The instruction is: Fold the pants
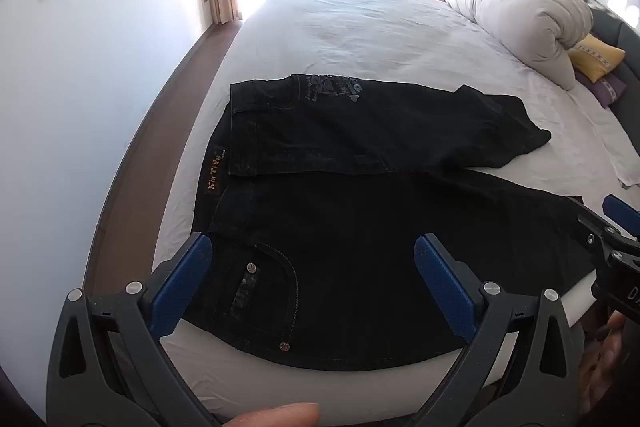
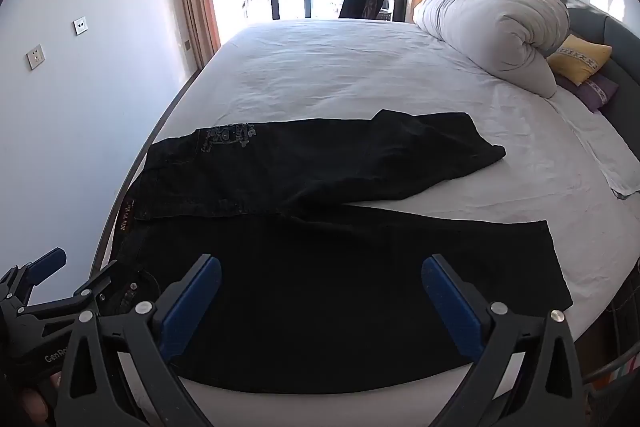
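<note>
Black pants (image 1: 360,211) lie spread flat on the white bed (image 1: 360,31), waistband at 9 o'clock, far leg bent back on itself. Left gripper (image 1: 314,287) and right gripper (image 2: 322,301) both hover over the near leg, jaws wide open, holding nothing.

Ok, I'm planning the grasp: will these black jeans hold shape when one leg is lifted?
Probably not: the black jeans already crumple at the far leg's hem, so expect drooping. Denim with rivets looks fairly heavy. They likely drag, not slide, across the wrinkled bed sheet.
</note>
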{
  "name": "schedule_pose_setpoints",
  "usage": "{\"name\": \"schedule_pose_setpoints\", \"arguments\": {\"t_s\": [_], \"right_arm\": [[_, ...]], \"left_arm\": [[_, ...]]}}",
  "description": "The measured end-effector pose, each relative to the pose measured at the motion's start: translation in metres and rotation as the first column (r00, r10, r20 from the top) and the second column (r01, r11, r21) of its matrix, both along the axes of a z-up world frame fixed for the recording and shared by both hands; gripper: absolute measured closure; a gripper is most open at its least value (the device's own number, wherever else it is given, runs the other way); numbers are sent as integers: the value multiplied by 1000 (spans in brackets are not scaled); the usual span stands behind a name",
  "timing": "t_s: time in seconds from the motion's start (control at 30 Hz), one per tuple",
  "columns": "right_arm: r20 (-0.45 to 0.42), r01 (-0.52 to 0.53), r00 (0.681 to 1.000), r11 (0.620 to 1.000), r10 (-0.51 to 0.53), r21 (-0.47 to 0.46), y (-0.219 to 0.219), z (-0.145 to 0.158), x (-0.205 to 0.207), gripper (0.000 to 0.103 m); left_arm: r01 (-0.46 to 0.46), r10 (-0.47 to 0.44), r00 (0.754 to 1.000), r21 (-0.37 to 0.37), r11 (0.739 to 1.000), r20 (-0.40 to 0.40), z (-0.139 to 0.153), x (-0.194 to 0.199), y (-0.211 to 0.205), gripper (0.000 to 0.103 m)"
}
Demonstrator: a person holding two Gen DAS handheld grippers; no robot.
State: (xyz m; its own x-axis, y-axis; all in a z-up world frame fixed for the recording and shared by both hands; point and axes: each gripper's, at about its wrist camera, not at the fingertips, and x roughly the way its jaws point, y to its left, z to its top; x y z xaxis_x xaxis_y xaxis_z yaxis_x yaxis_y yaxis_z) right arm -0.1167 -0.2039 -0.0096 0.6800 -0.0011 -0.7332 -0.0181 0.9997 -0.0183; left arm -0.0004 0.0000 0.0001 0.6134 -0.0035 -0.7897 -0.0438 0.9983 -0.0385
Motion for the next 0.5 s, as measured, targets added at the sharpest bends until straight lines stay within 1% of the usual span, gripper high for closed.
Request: {"name": "schedule_pose_setpoints", "arguments": {"t_s": [0.03, 0.5], "right_arm": [[-1, -1, 1000, 1000, 1, 6, 0, 0, 0, 0], [-9, -2, 1000, 1000, 2, -4, -1, 3, 0, 0]], "left_arm": [[0, 0, 1000, 0, 1000, -17, 0, 1, 0, 0], [0, 0, 1000, -4, 1000, -8, -1, -2, -2, 0]]}}
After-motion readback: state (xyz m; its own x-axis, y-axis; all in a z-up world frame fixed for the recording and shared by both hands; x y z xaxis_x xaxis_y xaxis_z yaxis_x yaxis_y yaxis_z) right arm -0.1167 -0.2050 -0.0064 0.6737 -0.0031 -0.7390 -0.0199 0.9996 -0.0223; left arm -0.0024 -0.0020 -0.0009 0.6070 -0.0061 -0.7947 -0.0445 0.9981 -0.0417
